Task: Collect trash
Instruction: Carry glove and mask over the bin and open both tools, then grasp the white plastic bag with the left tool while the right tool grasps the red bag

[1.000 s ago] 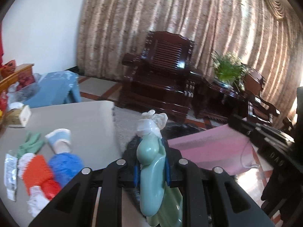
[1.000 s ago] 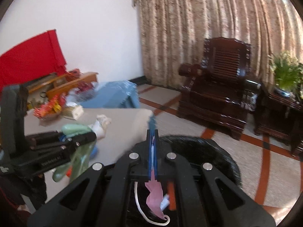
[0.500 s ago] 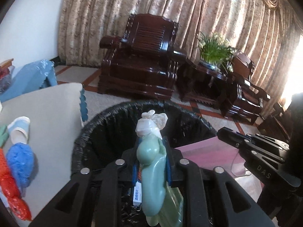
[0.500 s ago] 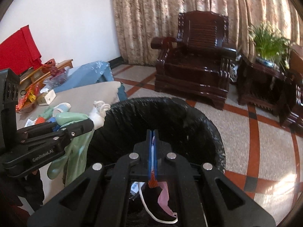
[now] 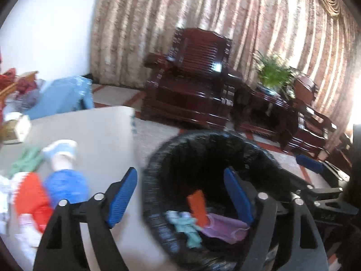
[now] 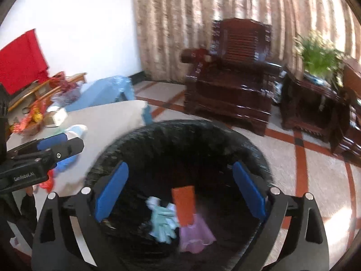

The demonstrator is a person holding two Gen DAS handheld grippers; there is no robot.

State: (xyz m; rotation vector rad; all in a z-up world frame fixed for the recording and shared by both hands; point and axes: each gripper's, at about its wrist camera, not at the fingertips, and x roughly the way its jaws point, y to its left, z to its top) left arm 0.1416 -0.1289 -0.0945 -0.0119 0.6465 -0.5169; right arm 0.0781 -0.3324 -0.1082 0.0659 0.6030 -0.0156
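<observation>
My left claw (image 5: 180, 189): spread wide, holding nothing, at bin's left rim | my right claw (image 6: 179, 187): spread, empty, above black-lined bin (image 6: 180, 135) | inside: green glove (image 6: 162, 223), orange card (image 6: 183, 205), pink wrapper (image 6: 196, 232) | left: table (image 5: 94, 135) with remaining trash (image 5: 52, 189).

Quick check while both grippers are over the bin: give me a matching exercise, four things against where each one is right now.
Things:
1. pale green glove
2. blue bundle
3. left gripper
4. potted plant

Places:
A. on the dark side table by the armchair
B. lying in the black trash bin
C. open, at the bin's rim
D. on the grey table

Pairs: 1-B, 2-D, 3-C, 4-A
</observation>
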